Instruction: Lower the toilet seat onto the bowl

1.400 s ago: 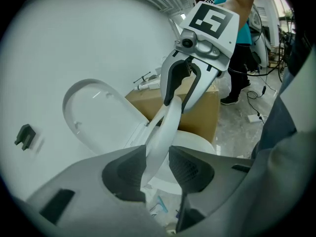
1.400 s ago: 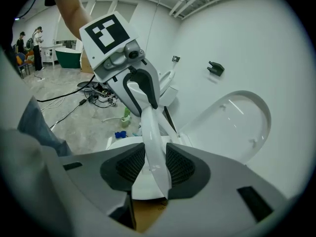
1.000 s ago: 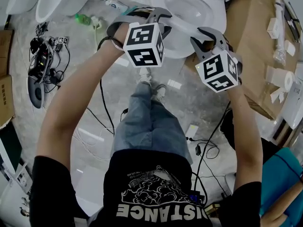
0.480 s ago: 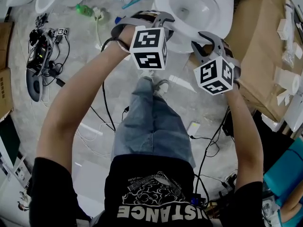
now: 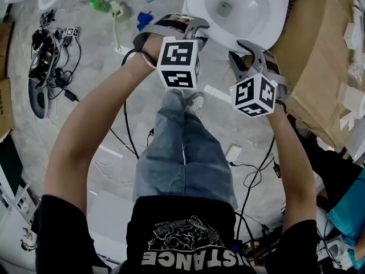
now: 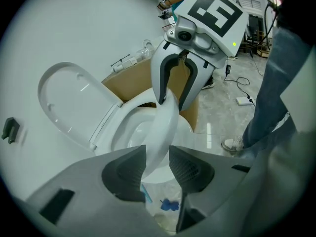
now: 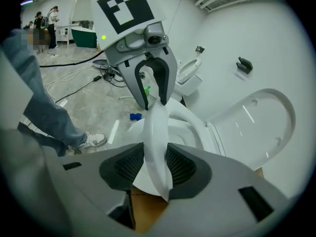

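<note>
Toilet seat (image 6: 165, 127) is partway down, tilted above the bowl (image 6: 185, 130) with the lid (image 6: 74, 102) standing up against the wall behind it, and I've got its front arc in both hands. Left gripper (image 6: 157, 157) is clamped across the thickness of the ring at about 7 o'clock on the seat; right gripper (image 7: 155, 162) has it at about 5 o'clock, pads against both faces, though those jaws have just been easing wider with the seat between them. I read this as hard, glossy moulded plastic: stiff, not heavy, but slick under rubber, and hinged at the back, so it wants to swing and would bang onto the porcelain if it slipped. Gripping the front curve on both sides, far from the hinge, looks like the right place for control. From my head view the toilet sits at 12 o'clock, a cardboard box (image 5: 319, 67) at 2 o'clock, and cables (image 5: 48, 61) on the floor at 10.
</note>
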`<state>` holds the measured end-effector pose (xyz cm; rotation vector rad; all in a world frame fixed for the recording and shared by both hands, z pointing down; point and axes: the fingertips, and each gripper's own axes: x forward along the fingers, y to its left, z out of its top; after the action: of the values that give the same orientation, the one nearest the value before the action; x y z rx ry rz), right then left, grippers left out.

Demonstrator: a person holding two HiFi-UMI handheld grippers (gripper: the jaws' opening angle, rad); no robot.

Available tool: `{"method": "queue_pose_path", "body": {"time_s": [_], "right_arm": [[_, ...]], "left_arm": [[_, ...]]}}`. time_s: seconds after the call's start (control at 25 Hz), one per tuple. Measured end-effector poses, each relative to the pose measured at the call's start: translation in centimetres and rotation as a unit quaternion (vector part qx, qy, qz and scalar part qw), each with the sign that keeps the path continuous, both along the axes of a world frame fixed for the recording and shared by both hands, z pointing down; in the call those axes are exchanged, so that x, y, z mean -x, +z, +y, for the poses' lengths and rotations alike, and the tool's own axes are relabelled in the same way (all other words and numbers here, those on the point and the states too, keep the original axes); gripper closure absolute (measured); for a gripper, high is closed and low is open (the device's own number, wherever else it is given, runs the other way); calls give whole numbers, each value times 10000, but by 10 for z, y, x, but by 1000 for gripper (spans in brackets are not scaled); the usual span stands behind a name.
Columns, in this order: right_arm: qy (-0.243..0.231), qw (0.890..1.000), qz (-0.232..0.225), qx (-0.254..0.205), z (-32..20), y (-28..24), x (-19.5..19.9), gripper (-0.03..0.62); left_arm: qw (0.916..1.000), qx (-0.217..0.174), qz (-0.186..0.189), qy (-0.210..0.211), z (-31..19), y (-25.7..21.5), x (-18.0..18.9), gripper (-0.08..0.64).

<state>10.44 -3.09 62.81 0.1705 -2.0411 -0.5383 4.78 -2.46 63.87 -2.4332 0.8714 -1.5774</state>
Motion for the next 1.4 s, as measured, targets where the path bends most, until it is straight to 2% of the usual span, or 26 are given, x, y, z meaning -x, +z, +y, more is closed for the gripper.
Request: {"method": "queue_pose_path", "body": {"time_s": [0.24, 0.56, 0.92, 1.4], "right_arm": [[-49, 9999, 123, -58, 8, 27, -2, 443], [-112, 9993, 330, 116, 16, 55, -3, 443], [-89, 9984, 502, 256, 18, 86, -3, 445], [-131, 9958, 738, 526, 18, 124, -2, 455]], "left_arm": [[10000, -4, -9, 17, 7, 25, -1, 420], [9998, 175, -115, -7, 14, 57, 1, 420], [9997, 208, 55, -100, 16, 85, -2, 422], [9988, 476, -31, -101, 16, 125, 2, 423]]}}
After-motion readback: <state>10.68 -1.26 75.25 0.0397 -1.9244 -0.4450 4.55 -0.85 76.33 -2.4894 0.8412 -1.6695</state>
